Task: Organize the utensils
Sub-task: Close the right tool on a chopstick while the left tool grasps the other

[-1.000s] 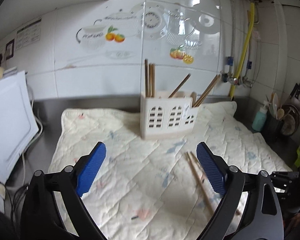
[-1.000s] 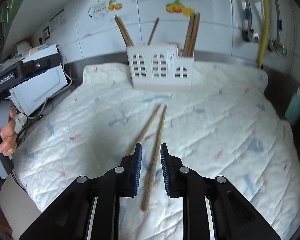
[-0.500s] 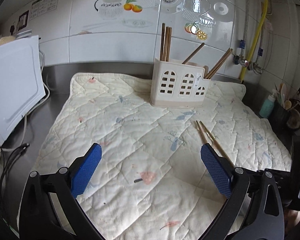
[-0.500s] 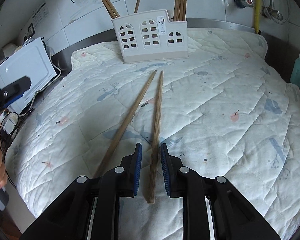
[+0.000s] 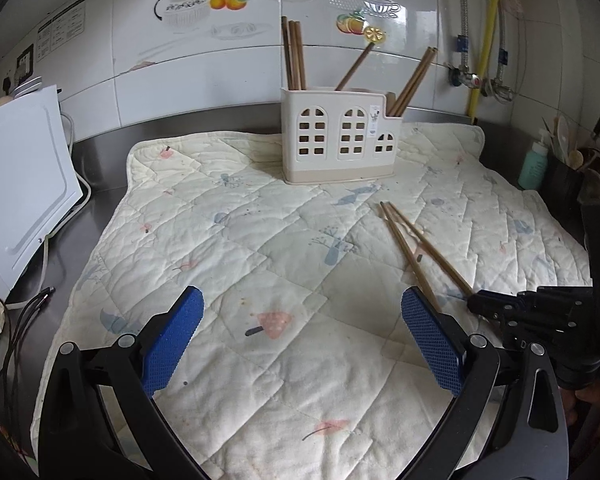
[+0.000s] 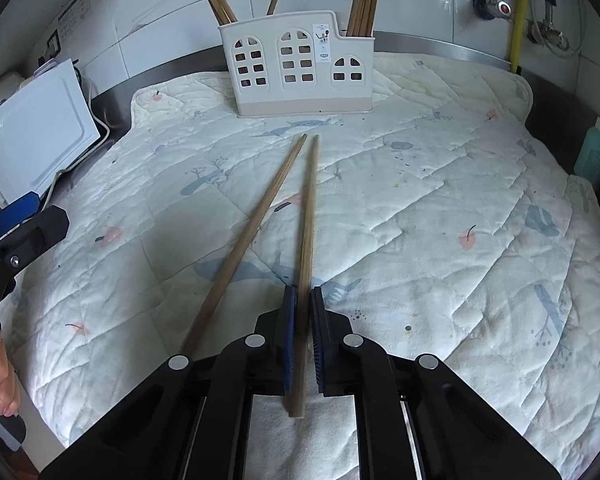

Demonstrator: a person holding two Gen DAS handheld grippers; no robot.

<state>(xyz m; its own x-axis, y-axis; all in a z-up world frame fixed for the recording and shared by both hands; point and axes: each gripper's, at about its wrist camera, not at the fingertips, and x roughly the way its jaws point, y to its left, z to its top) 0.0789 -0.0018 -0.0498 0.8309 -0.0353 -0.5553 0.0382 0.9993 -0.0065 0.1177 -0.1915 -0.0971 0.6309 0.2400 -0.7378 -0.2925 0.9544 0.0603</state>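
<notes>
Two wooden chopsticks lie on the quilted mat (image 6: 420, 208). My right gripper (image 6: 303, 300) has its blue pads closed down around the right chopstick (image 6: 309, 216), near its near end. The left chopstick (image 6: 256, 220) lies free beside it. Both show in the left wrist view (image 5: 416, 248), with the right gripper (image 5: 476, 304) at their near ends. A cream utensil holder (image 6: 296, 64) with several upright chopsticks stands at the back of the mat; it also shows in the left wrist view (image 5: 340, 140). My left gripper (image 5: 300, 340) is open and empty above the mat's front.
A white appliance (image 5: 16, 196) with cables stands left of the mat. A teal bottle (image 5: 534, 162) and a dark utensil pot (image 5: 568, 184) stand at the right. Tiled wall and yellow pipe (image 5: 484, 36) rise behind. The left gripper (image 6: 16, 232) shows at left in the right wrist view.
My right gripper has moved forward and down over the right chopstick, and its pads have narrowed around it. My left gripper has drawn back and lowered its view.
</notes>
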